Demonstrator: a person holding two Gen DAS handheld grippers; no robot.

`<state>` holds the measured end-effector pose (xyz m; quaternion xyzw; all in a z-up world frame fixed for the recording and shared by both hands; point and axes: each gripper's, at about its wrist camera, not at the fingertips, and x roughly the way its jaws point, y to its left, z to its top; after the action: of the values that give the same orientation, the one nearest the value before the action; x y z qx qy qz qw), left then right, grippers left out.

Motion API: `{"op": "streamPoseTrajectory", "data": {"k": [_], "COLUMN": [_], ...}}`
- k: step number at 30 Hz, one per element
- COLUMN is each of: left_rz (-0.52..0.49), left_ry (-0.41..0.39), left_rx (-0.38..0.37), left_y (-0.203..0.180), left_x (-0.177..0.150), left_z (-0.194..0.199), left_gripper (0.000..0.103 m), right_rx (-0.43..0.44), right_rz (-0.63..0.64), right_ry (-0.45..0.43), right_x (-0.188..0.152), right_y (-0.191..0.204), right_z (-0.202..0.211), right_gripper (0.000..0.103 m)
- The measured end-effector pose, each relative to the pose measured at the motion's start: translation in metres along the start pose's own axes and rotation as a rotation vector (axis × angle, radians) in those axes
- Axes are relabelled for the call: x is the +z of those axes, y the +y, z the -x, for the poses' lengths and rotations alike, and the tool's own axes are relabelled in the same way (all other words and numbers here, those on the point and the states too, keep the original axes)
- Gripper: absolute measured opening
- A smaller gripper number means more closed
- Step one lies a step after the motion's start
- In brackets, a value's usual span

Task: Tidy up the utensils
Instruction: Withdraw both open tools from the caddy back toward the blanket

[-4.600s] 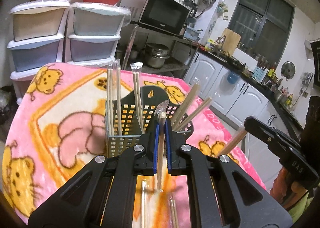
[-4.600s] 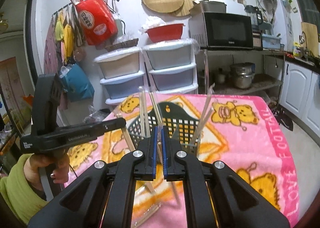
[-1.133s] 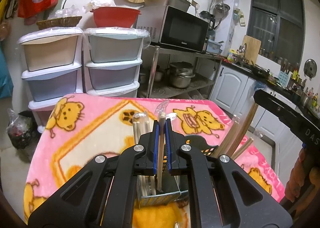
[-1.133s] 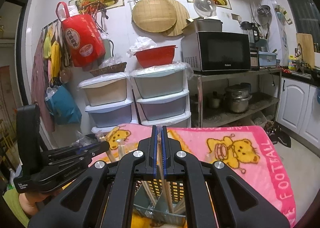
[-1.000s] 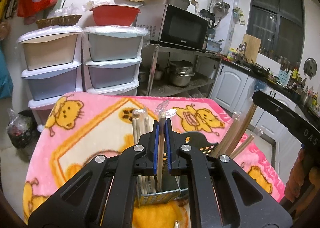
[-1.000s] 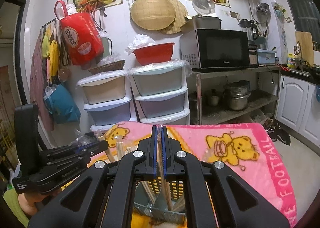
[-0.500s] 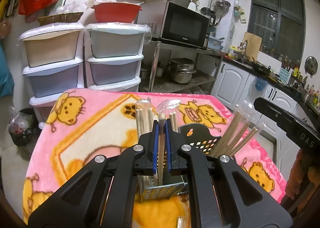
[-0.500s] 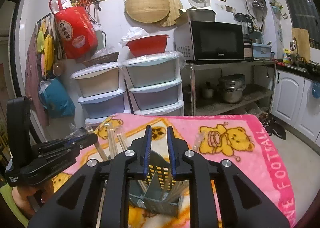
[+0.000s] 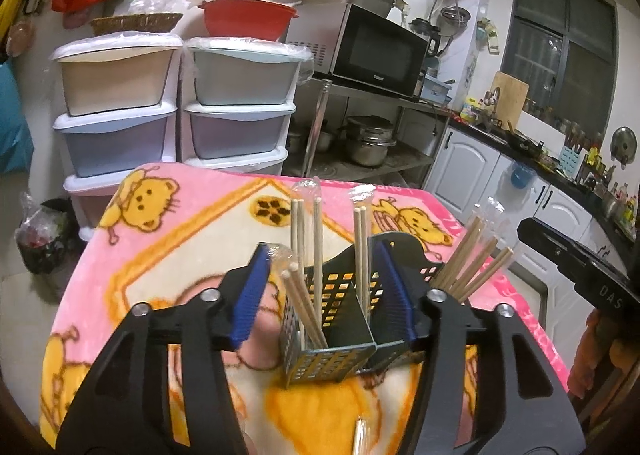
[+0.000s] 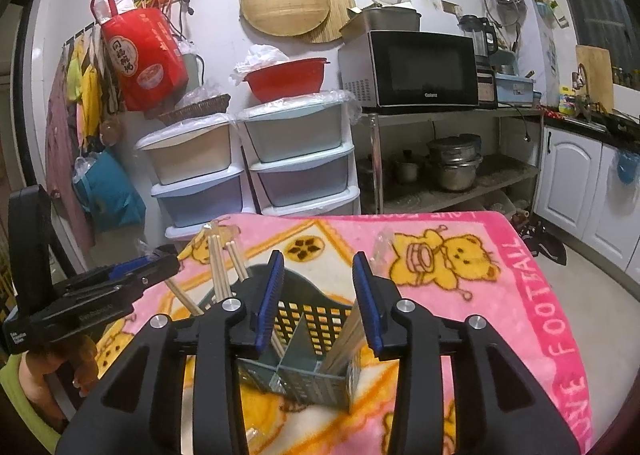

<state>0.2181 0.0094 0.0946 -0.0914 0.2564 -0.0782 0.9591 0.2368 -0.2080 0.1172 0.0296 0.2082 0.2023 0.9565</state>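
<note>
Left wrist view: the left gripper [image 9: 322, 287] is hanging above the utensil holder [image 9: 340, 351] on the pink blanket-covered surface [image 9: 168, 239], its fingers [image 9: 250, 295] spread wide and gripping nothing. Wrapped chopsticks [image 9: 306, 307] are leaning in the left compartment, probably just released; others [image 9: 472, 259] are fanning out to the right. Right wrist view: the right gripper [image 10: 318, 295] is hovering over the same holder, likewise parted and empty. A loose pair [image 9: 359, 435] is lying in front, seemingly awaiting pickup.

Both grippers held open, side by side

The left gripper [image 9: 324, 295] has its blue-padded jaws spread wide with nothing clamped between them. The right gripper [image 10: 318, 295] is likewise spread and empty, tilted slightly downward, with the left one visible beside it.
</note>
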Motion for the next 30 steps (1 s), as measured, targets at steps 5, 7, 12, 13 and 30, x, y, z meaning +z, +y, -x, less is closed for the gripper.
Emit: {"op": "streamPoseTrajectory", "data": {"k": [5, 7, 12, 13, 30], "left_rz": [0.007, 0.003, -0.019, -0.017, -0.026], "left_ry": [-0.008, -0.021, -0.056, -0.059, -0.036], "left_rx": [0.000, 0.010, 0.026, 0.021, 0.014], "left_y": [0.002, 0.001, -0.003, -0.004, -0.002], "left_x": [-0.002, -0.002, -0.005, -0.006, -0.029], "left_z": [0.006, 0.010, 0.022, 0.024, 0.041], "left_gripper": [0.073, 0.078, 0.092, 0.092, 0.092], "right_rx": [0.002, 0.003, 0.000, -0.001, 0.013], "right_rz": [-0.009, -0.006, 0.018, 0.021, 0.043], "right_ry": [0.001, -0.001, -0.008, -0.009, 0.004], "right_x": [-0.004, -0.005, -0.007, -0.008, -0.030], "right_y": [-0.001, -0.001, 0.003, 0.004, 0.013], "right_z": [0.006, 0.009, 0.015, 0.016, 0.037], "right_gripper": [0.040, 0.042, 0.048, 0.048, 0.057]}}
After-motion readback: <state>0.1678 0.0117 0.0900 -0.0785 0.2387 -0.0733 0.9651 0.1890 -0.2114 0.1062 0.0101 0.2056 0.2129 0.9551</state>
